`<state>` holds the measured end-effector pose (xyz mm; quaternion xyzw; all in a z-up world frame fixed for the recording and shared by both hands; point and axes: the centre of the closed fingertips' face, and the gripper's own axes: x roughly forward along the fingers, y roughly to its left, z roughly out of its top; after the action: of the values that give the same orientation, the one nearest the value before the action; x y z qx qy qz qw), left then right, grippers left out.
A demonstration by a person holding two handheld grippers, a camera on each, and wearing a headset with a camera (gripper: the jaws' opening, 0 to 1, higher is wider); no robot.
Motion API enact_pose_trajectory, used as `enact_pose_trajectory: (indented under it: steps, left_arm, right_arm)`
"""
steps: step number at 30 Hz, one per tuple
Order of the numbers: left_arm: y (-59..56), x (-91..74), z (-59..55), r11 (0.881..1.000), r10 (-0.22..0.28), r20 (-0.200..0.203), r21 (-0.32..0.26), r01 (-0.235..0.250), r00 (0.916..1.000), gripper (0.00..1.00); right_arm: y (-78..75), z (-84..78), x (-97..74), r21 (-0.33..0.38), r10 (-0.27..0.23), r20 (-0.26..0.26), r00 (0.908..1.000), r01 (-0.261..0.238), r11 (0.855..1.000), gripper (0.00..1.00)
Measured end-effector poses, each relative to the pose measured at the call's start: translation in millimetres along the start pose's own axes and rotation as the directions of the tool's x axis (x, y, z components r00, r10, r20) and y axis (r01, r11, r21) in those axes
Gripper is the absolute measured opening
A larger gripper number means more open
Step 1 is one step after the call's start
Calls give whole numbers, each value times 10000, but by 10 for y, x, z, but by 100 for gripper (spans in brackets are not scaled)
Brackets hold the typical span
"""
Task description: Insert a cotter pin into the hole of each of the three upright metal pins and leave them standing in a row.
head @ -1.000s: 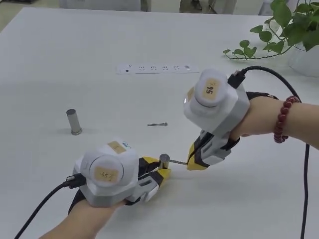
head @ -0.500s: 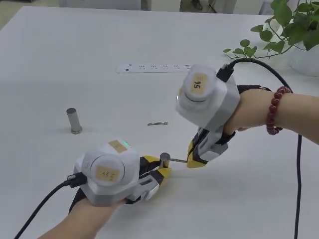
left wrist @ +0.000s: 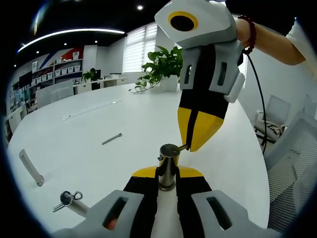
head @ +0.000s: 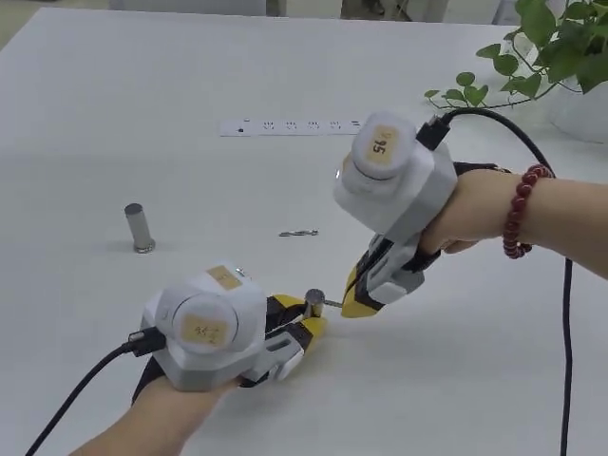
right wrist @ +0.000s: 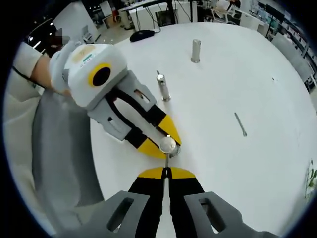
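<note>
Jaws of the left hand-held gripper (head: 302,319) squeeze the metal pin (left wrist: 167,168) so it stands firm on the table (head: 190,114) — that way the right hand-held gripper (right wrist: 167,173), pinched shut on a thin cotter pin (head: 332,304), can poke it in near the top.

Held metal pin (left wrist: 168,166): short grey steel cylinder with a flat head, upright, shank clamped in my left gripper (head: 302,318). Cotter pin (head: 332,304): thin wire, level, pinched in my right gripper (head: 353,302), free end touching the held pin just under its head; entry into the hole not discernible.

Second metal pin (right wrist: 163,88): upright on the tabletop (head: 190,114), fitted cotter pin (right wrist: 157,73) across its top. Third metal pin (head: 140,228): upright, bare, well apart. Loose cotter pin (head: 298,233): lying flat.
</note>
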<state>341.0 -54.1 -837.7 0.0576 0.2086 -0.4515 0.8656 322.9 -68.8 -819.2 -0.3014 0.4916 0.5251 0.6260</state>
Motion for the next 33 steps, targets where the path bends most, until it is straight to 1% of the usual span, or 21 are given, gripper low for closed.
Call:
enact_pose_trajectory:
  steps: [1, 4, 6, 17, 22, 23, 26, 29, 33]
  left_arm:
    - [-4, 1, 2, 10000, 0, 1, -13, 0, 10000, 11]
    - [-6, 1, 0, 10000, -10, -2, -37, 10, 10000, 11]
    - [-6, 0, 0, 10000, -10, -3, -58, 10, 10000, 11]
    - [-6, 4, 3, 9999, 43, 29, -105, -42, 10000, 11]
    - [-7, 5, 1, 9999, 76, 31, -136, -75, 10000, 11]
    - [-7, 6, 1, 9999, 83, 29, -143, -83, 10000, 11]
    - [-7, 6, 0, 9998, 106, 29, -167, -106, 9999, 11]
    - [-6, 6, 0, 9997, 140, 30, -196, -140, 9999, 11]
    - [-4, 8, -1, 9995, 207, 36, -256, -206, 9998, 11]
  right_arm:
    - [6, 0, 16, -183, -52, -59, 10000, 51, 9998, 3]
    - [4, 38, 27, -217, -42, 17, 10000, 42, 9998, 3]
    - [-7, 41, 39, -325, -86, -34, 10000, 85, 9994, 3]
    - [-22, 93, 65, -348, -156, 158, 9998, 162, 9993, 4]
    - [-36, 102, 64, -190, -105, 300, 9995, 110, 9998, 5]
    - [-18, 106, 59, -118, -63, 390, 9992, 68, 9999, 6]
    - [-2, 123, 31, 137, -54, 685, 9976, 45, 9999, 12]
    - [-3, 93, 13, 174, -117, 781, 9969, 104, 9998, 12]
    - [-19, 30, -7, 403, -220, 878, 9959, 185, 9990, 13]
